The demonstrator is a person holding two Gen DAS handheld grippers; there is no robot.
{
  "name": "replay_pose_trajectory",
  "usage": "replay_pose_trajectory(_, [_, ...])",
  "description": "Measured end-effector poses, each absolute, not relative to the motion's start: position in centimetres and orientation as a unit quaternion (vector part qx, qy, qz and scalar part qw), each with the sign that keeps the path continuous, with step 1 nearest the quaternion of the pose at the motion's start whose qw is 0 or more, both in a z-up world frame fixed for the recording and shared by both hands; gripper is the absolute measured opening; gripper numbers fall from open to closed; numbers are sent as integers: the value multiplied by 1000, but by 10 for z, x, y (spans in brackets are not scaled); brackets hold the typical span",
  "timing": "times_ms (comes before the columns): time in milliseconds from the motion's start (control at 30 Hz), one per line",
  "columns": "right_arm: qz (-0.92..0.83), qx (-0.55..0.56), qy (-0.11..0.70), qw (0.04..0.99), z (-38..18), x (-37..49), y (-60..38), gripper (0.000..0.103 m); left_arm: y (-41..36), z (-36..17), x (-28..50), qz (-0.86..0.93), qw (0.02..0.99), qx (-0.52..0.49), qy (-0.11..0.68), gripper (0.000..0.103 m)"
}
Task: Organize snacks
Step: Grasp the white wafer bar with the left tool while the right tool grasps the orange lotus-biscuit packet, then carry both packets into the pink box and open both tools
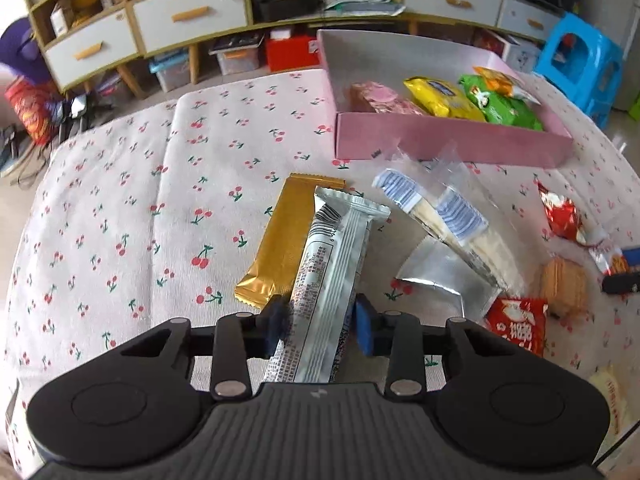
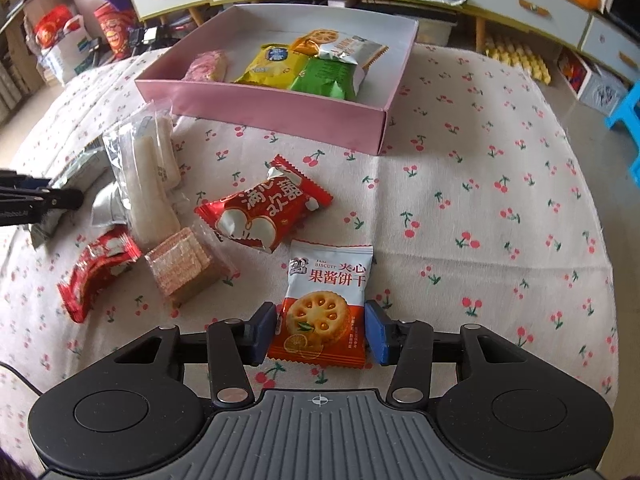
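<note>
In the left wrist view my left gripper [image 1: 320, 326] is shut on a long silver snack bar [image 1: 332, 276], its far end resting on a gold bar wrapper [image 1: 280, 244]. In the right wrist view my right gripper [image 2: 320, 332] stands open around a jam biscuit packet [image 2: 324, 304] lying flat on the cloth; the pads are just beside its edges. The pink box [image 2: 280, 108] holds a pink, a yellow, a green and an orange packet; it also shows in the left wrist view [image 1: 440, 140].
Loose snacks lie on the cherry-print cloth: a red packet [image 2: 260, 208], a wafer block [image 2: 184, 268], a small red packet [image 2: 96, 272] and clear-wrapped rice crackers [image 2: 148, 176]. Cabinets and a blue stool [image 1: 580, 64] stand behind the table.
</note>
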State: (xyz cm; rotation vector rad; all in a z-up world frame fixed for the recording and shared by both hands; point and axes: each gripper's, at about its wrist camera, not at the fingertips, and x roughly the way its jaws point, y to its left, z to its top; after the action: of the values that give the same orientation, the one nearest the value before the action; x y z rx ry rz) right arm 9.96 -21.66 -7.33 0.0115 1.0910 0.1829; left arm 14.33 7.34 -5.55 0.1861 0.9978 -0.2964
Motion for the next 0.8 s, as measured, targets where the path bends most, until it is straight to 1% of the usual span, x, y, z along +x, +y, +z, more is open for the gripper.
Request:
replay_pose_trajectory(200, [87, 45, 524, 846, -65, 99, -223, 46, 83, -49, 147, -133, 857, 44, 496, 28])
replay_pose_trajectory(400, [89, 80, 523, 844, -57, 100, -229, 46, 94, -39, 145, -128, 857, -8, 499, 28])
replay_pose_trajectory(800, [102, 130, 504, 848, -32, 99, -234, 46, 95, -20, 143, -132, 867, -39, 479, 28])
